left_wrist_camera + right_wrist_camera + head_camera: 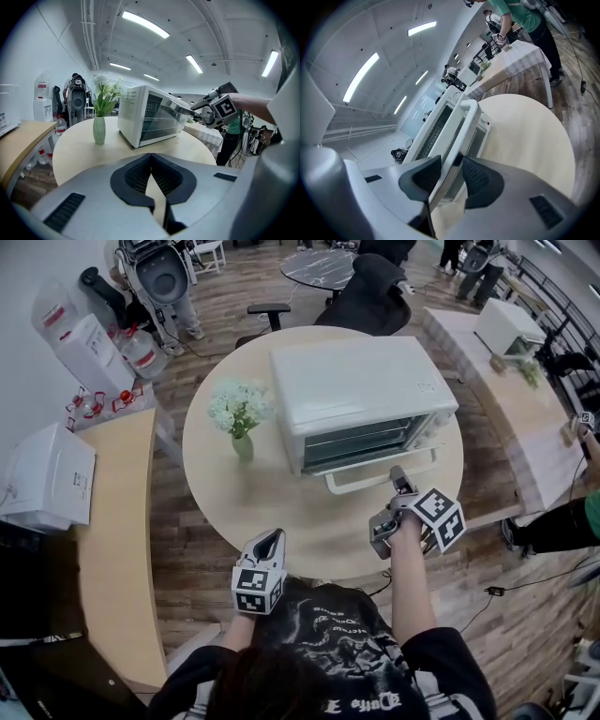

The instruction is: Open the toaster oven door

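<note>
Round wood table [234, 507]: rt tongs [451, 165] grip (white) handle [464, 123].

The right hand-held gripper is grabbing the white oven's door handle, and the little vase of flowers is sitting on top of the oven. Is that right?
Not quite. The vase of flowers stands on the round table beside the toaster oven, not on top of it, as the head view shows. The rest is right: the right hand-held gripper grips the door handle.
</note>
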A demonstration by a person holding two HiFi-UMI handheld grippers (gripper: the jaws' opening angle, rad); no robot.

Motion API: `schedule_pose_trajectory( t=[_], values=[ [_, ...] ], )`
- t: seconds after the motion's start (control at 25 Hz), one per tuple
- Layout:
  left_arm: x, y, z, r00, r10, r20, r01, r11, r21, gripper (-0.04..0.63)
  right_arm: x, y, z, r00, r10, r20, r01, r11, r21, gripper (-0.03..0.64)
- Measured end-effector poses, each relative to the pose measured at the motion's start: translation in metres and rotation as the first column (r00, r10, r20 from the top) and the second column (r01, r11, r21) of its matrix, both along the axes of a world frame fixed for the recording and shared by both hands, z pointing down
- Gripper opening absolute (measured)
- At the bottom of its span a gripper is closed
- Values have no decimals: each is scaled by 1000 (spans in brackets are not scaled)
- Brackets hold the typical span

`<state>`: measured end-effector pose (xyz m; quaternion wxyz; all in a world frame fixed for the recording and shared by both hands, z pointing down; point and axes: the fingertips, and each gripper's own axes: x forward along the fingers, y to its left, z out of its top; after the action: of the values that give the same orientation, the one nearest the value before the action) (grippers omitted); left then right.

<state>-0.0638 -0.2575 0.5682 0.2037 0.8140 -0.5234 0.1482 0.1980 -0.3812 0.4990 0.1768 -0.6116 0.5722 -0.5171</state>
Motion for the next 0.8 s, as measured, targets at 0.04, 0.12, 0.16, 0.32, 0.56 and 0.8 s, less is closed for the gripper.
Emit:
schedule_pose_trajectory(
  t=[0.04,0.12,0.16,0.32,0.56,0.8],
  values=[
    [1,1,1,1000,3,1,-3,1000,-2,20,1,4,3,1000,0,1,0,1000,-7,152],
    [2,3,2,1000,8,2,-8,1000,-5,20,4,11,8,1000,1,5,-1,1000,-21,146],
    [3,3,3,1000,11,2,-10,1000,-7,20,4,14,11,1000,2,6,-2,1000,-28,144],
    [5,4,5,1000,20,3,-20,1000,-15,20,6,21,17,1000,6,4,-5,999,-43,137],
    [11,5,4,1000,28,0,-28,999,-15,20,9,31,23,1000,4,2,-4,998,-67,130],
    [12,3,6,1000,26,3,-26,1000,-12,20,13,42,35,1000,9,7,-9,996,-91,123]
  ],
)
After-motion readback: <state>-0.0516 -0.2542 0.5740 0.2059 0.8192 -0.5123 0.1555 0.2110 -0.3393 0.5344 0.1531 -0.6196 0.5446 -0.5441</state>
